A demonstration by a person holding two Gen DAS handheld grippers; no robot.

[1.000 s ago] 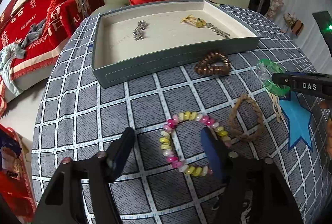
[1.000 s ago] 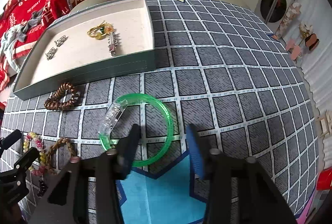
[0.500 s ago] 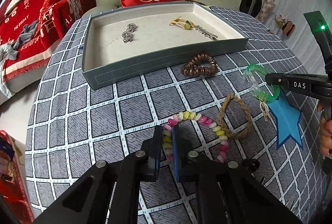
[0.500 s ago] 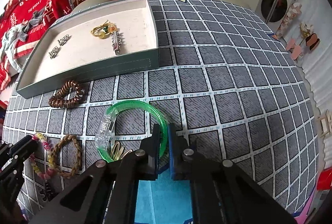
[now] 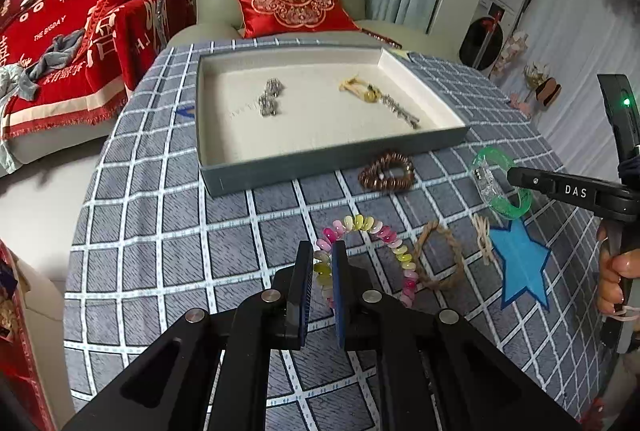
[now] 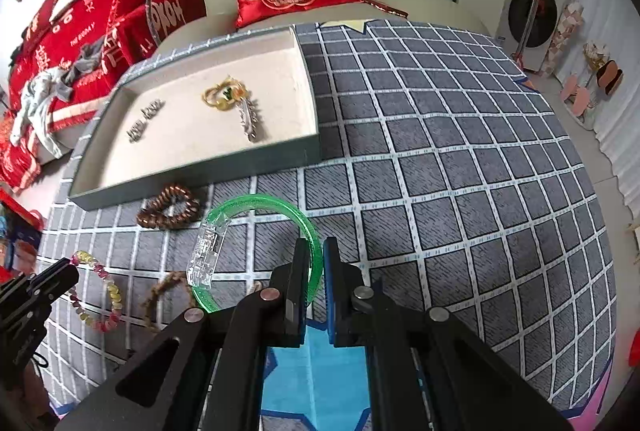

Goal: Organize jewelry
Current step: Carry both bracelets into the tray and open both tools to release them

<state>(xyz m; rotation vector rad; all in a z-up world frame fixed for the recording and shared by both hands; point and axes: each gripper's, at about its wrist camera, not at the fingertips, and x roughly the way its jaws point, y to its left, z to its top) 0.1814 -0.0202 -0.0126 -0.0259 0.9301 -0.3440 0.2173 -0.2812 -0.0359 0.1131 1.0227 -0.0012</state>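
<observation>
My left gripper is shut on the pink-and-yellow bead bracelet, which hangs lifted above the checked cloth. My right gripper is shut on the green bangle with a clear clasp and holds it raised; the bangle also shows in the left wrist view. The grey tray with a cream lining stands behind and holds silver earrings, a yellow ring piece and a silver feather pin.
A brown coil bracelet lies before the tray. A braided rope bracelet and a small pale clip lie by a blue star mark. An armchair with a red cushion stands behind the table.
Both grippers closed, the left on the bead bracelet and the right on the green bangle. Both have since lifted their pieces off the cloth.
</observation>
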